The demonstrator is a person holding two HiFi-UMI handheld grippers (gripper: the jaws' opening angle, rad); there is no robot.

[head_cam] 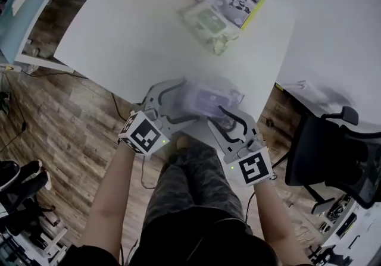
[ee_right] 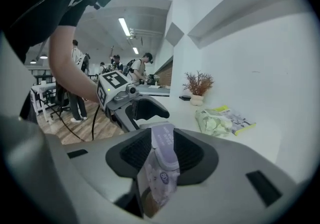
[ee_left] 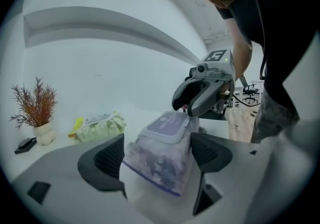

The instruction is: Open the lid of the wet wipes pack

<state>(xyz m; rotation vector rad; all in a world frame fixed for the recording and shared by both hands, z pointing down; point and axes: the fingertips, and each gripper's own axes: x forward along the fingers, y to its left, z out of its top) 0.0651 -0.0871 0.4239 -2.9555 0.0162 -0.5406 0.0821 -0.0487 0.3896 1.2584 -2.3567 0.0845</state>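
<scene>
A: While the pack is held between both tools at the near edge of the counter, which step would you call this?

B: Securing it, I think. The lid lies flat and looks unopened. The left hand-held gripper stands wide, with its pads against the pack's two sides and the lid facing up.

A: And the right?

B: The right hand-held gripper is narrow. It pinches the pack's right end edge-on, and the purple lid seems to run between its pads.

A: So that pinch may be holding the lid down?

B: Likely. The next move calls for the right one to let go, move over the top and catch the lid's free lip. The left should hold firm so the soft pack doesn't fold or slip.

A: Which edge lifts?

B: I cannot tell; the head view is blurred there.
</scene>
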